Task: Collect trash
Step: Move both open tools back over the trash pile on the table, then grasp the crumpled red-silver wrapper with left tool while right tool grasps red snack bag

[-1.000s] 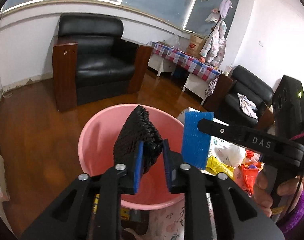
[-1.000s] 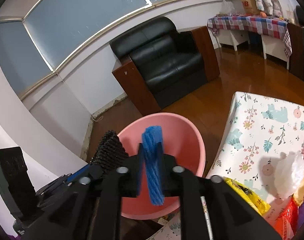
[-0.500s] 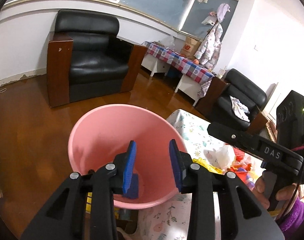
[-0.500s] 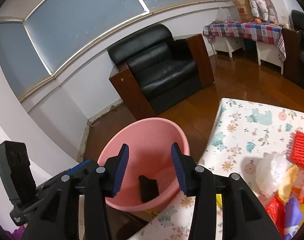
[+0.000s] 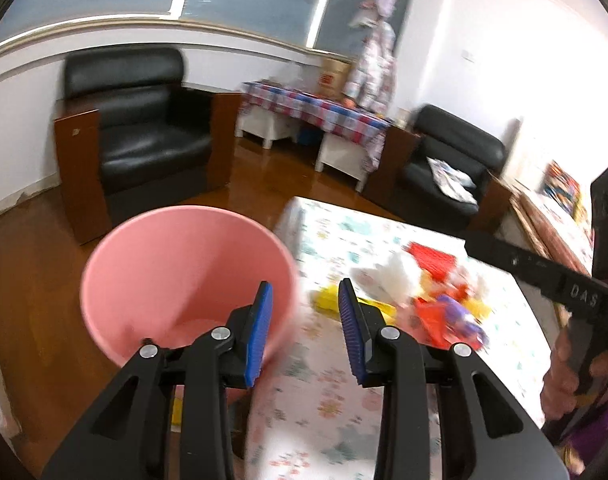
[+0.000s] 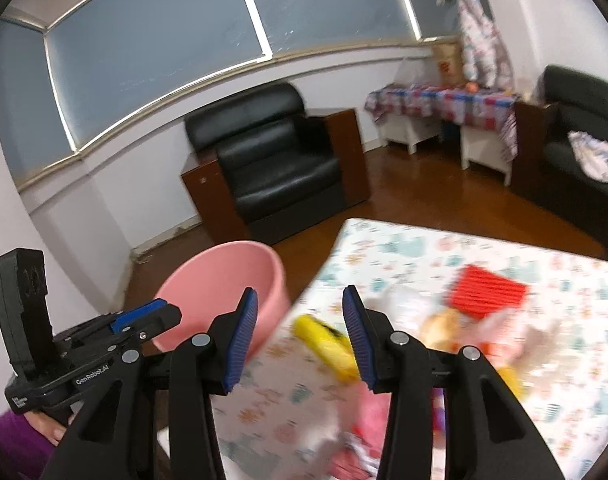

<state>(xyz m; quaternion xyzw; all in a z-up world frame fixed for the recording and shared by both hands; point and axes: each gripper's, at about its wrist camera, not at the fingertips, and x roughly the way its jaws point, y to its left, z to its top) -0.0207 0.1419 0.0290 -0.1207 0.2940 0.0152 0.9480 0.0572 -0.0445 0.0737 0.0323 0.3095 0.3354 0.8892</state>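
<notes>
Both claws, left [image 5: 304, 334] and right [image 6: 300, 336], dropped their trash, now gaping empty.

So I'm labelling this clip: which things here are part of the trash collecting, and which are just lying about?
Job:
pink bucket
yellow wrapper
red ridged piece
white crumpled paper

Lying about:
black armchair
checked-cloth table
hanging clothes

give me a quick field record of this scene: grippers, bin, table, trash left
left gripper: open, nothing between the pads, jaws just opened
right gripper: open, empty, jaws just opened
bin: pink bucket, on the floor beside the table
table: floral cloth
trash left: red ridged piece, yellow wrapper, white crumpled piece, other blurred scraps
</notes>
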